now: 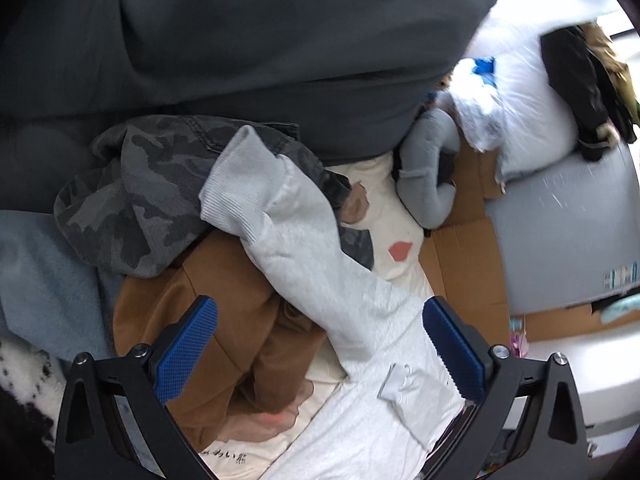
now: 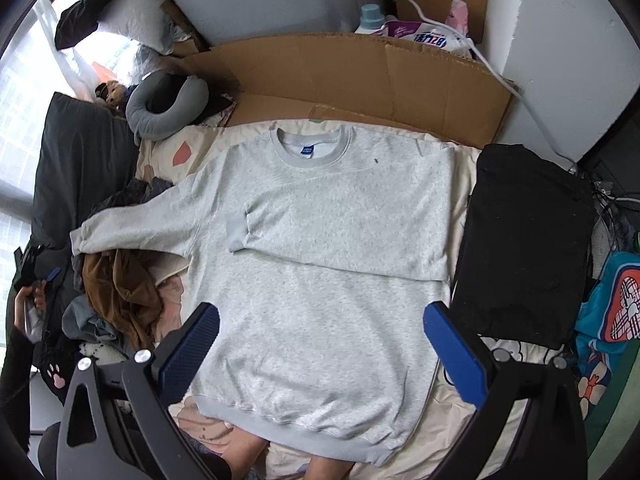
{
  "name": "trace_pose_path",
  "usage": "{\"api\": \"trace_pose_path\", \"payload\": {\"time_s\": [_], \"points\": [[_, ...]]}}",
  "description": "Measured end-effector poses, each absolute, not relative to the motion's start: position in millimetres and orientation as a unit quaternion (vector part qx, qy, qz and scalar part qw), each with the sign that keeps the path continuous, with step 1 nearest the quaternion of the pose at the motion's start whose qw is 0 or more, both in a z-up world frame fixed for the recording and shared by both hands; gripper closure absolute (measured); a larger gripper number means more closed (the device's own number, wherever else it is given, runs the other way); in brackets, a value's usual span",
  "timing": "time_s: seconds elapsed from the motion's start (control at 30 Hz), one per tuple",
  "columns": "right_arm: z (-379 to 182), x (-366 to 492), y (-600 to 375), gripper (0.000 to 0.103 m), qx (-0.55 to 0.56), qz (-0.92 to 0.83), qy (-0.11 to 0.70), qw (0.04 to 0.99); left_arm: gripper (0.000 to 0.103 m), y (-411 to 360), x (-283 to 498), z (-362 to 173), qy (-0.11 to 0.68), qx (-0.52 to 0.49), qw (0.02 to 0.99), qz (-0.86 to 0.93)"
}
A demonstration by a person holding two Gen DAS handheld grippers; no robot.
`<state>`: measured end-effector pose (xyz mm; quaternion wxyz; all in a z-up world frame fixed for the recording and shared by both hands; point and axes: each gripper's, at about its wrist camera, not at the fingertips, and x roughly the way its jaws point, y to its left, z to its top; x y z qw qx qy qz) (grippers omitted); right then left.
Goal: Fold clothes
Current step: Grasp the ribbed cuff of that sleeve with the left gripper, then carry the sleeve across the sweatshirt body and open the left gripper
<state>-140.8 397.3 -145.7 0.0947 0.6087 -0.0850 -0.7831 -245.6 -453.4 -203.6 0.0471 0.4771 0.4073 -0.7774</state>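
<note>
1. My right gripper (image 2: 320, 356) is released, with its blue fingers (image 2: 190, 354) wide apart, and it holds nothing. It hangs above the lower part of the grey sweatshirt (image 2: 320, 280).
2. The sweatshirt lies flat on the cream bedsheet (image 2: 460, 396), with the collar toward the cardboard (image 2: 360, 76). One sleeve is folded across the chest, and its cuff rests near the middle of the body.
3. The other sleeve (image 2: 132, 220) stretches out to the side, over a brown garment (image 2: 116, 284) and a pile of other clothes.
4. A folded black garment (image 2: 524, 240) lies just beside the sweatshirt, on the opposite side from the pile.
5. My left gripper (image 1: 320, 352) is also released, the fingers (image 1: 186, 352) far apart, with nothing between them. It hovers above the stretched sleeve (image 1: 296, 248), near where this sleeve crosses the brown garment (image 1: 224, 304).
6. The cuff of this sleeve rests on a camouflage garment (image 1: 132, 196), and a large dark pillow (image 1: 240, 48) is behind it.
7. A grey neck pillow (image 2: 168, 104) lies at the corner of the bed, next to the cardboard.
</note>
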Motion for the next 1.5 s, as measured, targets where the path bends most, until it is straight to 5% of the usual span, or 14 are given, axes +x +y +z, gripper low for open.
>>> {"api": "trace_pose_path", "payload": {"time_s": [0.13,0.4,0.53,0.8,0.93,1.03,1.5], "points": [[-153,-137,395,0.000,0.622,-0.770,-0.093,0.105,0.021,-466,-251,-223,0.435,0.473,0.054,-0.765],[-157,-138,396,0.000,0.629,-0.758,-0.117,0.129,0.022,-481,-267,-256,0.434,0.475,0.096,-0.760],[-167,-138,399,0.000,0.641,-0.747,-0.121,0.125,0.039,-487,-274,-268,0.434,0.470,0.121,-0.759],[-176,-141,409,0.000,0.650,-0.741,-0.126,0.111,0.041,-500,-283,-285,0.445,0.460,0.154,-0.752],[-177,-141,409,0.000,0.652,-0.739,-0.128,0.108,0.077,-498,-286,-284,0.427,0.464,0.173,-0.756],[-176,-142,409,0.000,0.651,-0.741,-0.125,0.105,0.084,-496,-285,-278,0.427,0.456,0.169,-0.763],[-172,-143,403,0.000,0.644,-0.747,-0.114,0.119,0.089,-453,-303,-210,0.387,0.452,0.115,-0.796]]}}
